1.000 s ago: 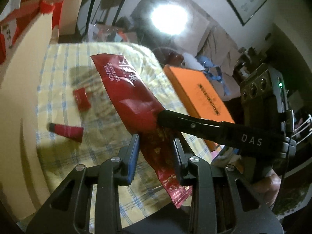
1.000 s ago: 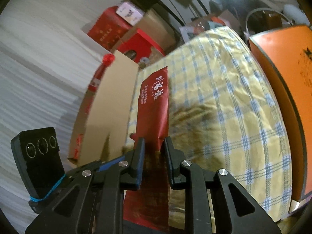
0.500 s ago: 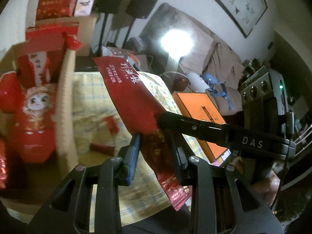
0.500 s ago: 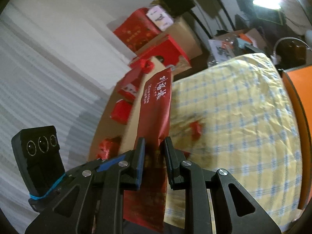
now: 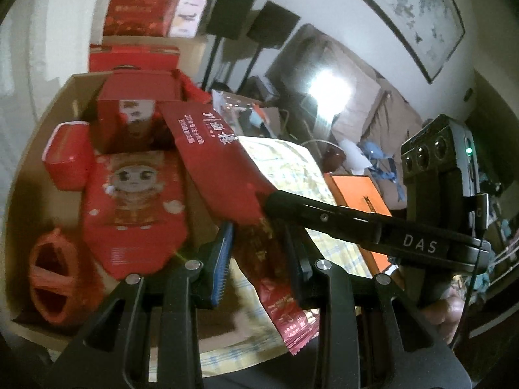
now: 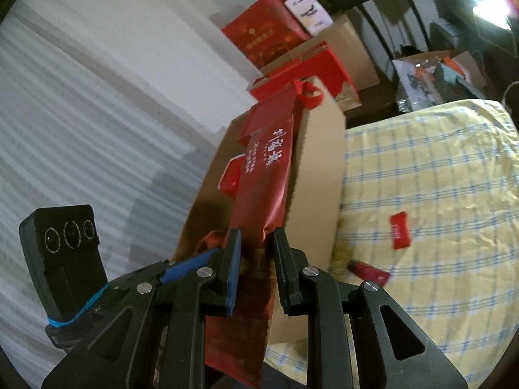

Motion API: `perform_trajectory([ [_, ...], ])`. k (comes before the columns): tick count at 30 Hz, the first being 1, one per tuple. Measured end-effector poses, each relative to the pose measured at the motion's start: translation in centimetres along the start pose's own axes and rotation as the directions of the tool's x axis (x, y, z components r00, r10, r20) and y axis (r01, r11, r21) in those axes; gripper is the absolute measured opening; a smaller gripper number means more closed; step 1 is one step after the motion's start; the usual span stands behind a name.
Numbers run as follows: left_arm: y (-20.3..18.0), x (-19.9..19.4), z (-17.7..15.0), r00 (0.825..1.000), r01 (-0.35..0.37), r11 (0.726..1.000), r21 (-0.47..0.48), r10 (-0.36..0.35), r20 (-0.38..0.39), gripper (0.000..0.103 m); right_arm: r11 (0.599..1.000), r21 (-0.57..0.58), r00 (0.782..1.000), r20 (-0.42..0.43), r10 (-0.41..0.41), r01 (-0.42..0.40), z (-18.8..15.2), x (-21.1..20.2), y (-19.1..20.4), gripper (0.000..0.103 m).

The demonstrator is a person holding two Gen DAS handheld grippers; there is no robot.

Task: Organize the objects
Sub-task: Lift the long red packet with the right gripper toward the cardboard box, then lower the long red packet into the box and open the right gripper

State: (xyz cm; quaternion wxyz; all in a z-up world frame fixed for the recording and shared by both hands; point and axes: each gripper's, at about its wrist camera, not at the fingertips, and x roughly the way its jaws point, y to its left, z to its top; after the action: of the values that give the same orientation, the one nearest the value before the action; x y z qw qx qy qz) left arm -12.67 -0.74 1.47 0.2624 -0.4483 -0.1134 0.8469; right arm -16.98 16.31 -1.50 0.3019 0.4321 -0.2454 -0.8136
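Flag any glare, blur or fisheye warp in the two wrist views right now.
Left wrist: blown-out bright light on the dark sofa; soft blur on the open cardboard box contents. Right wrist: flare at top right; yellow checked tablecloth smeared. Both bow at the rims.

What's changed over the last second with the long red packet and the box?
Both grippers, left gripper and right gripper, carried the long red packet off the checked tablecloth and up over the open cardboard box. Unchanged: both stay clamped on it; two small red packets remain on the cloth.
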Motion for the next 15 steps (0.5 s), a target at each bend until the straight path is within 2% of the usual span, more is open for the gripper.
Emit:
perform_trajectory([
  [12, 4.9, -0.4, 0.2, 0.999, -0.040, 0.998, -0.038, 0.039, -0.023, 0.027, 1.000, 0.001, 0.996, -0.094, 0.005, -0.005, -0.2, 6.0, 1.4, 0.020],
  [15, 6.1, -0.2, 0.6, 0.999, -0.039, 0.998, -0.048, 0.037, -0.028, 0.024, 1.000, -0.015, 0.993, -0.114, 0.008, -0.010, 0.0, 7.3, 1.9, 0.012],
])
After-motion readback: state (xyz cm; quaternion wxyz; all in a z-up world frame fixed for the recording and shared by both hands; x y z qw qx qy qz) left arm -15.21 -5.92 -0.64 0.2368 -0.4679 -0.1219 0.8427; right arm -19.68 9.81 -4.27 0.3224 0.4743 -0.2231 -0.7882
